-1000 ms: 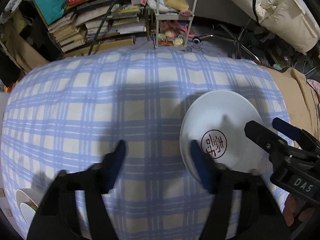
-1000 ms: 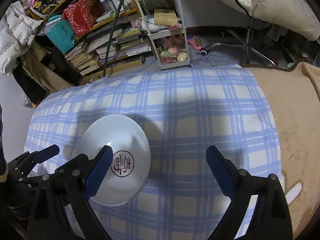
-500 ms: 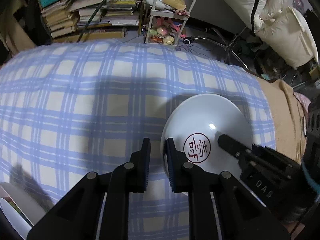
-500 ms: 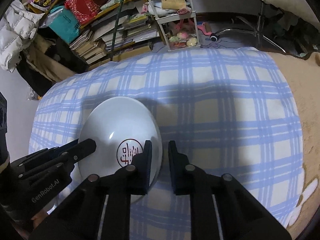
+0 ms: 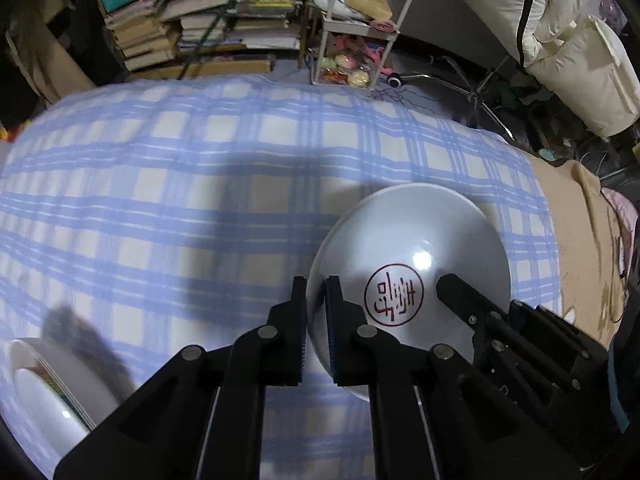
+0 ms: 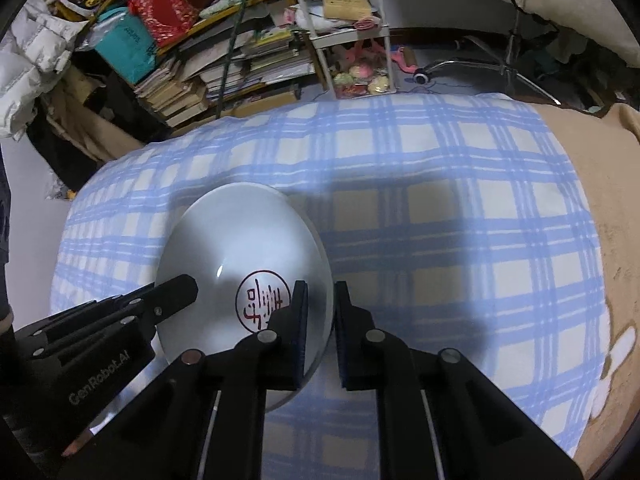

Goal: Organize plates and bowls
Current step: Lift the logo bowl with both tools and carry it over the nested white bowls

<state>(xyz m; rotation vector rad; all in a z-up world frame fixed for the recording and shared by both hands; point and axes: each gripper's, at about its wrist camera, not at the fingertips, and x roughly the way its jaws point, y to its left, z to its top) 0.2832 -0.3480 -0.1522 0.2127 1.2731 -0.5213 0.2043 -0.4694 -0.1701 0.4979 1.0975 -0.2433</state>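
Note:
A white plate (image 5: 420, 232) with a red round seal in its middle sits over the blue checked cloth (image 5: 200, 180). My left gripper (image 5: 316, 292) has the plate's left rim between its pads, and its jaws are still closing on it. In the right wrist view the same plate (image 6: 240, 232) has its right rim pinched by my right gripper (image 6: 320, 292), whose jaws are also closing. Each gripper shows in the other's view, on the opposite side of the plate: the right gripper (image 5: 452, 284) and the left gripper (image 6: 176, 288).
White dishes (image 5: 48, 392) sit stacked at the cloth's near left corner. A tan blanket (image 5: 580, 260) borders the cloth on the right. Beyond the far edge stand book stacks (image 6: 200, 80), a white wire rack (image 6: 360, 40) and a chair base (image 6: 500, 68).
Both grippers stood wide open a second ago; each has closed onto an opposite rim of the plate. The plate now looks nearer to both cameras.

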